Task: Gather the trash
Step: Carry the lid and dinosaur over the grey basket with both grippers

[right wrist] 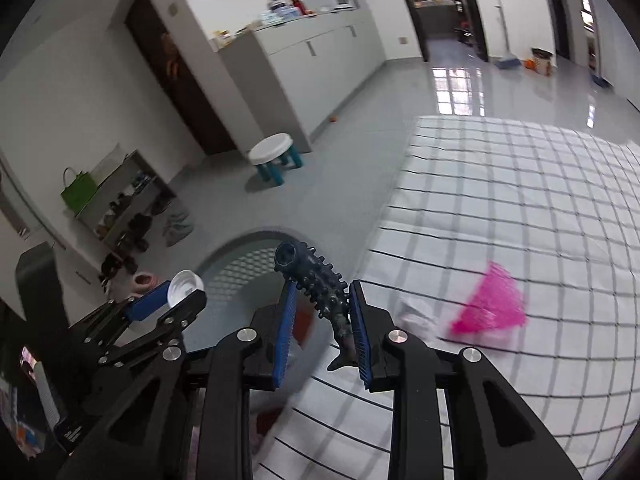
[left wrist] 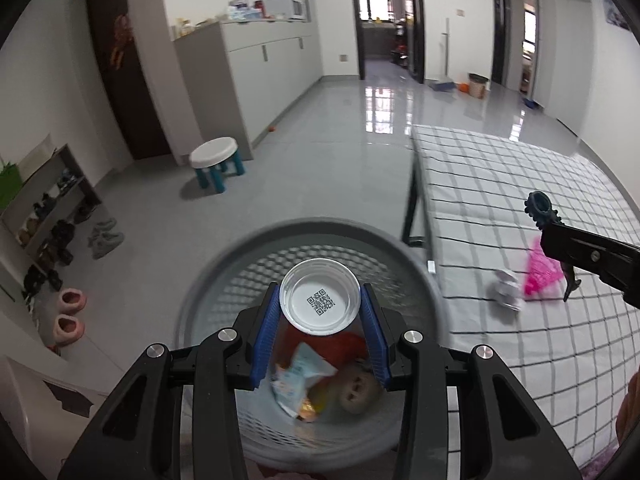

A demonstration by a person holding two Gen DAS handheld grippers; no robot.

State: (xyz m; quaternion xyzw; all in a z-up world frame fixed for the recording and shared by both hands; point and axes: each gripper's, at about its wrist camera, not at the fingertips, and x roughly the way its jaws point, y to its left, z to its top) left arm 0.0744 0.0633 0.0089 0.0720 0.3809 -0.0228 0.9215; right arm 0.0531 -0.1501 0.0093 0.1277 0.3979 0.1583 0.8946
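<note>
White plastic cup (left wrist: 320,297) clamped between left gripper (left wrist: 320,332) pads, held over grey mesh bin (left wrist: 224,276) at lower centre; dark spiky toy (right wrist: 320,288) clenched by right gripper (right wrist: 323,334), lower centre; pink wrapper (right wrist: 490,304) and crumpled paper (left wrist: 505,290) left on checked sheet (right wrist: 520,200), right of frame

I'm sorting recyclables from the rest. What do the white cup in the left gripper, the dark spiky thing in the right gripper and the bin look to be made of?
White cup: thin glossy plastic, judging by its smooth sheen and rolled rim. Spiky toy: dark, matte, moulded studs, probably rubber or soft plastic. Bin: grey moulded plastic with perforated mesh walls and a matte rim.
</note>
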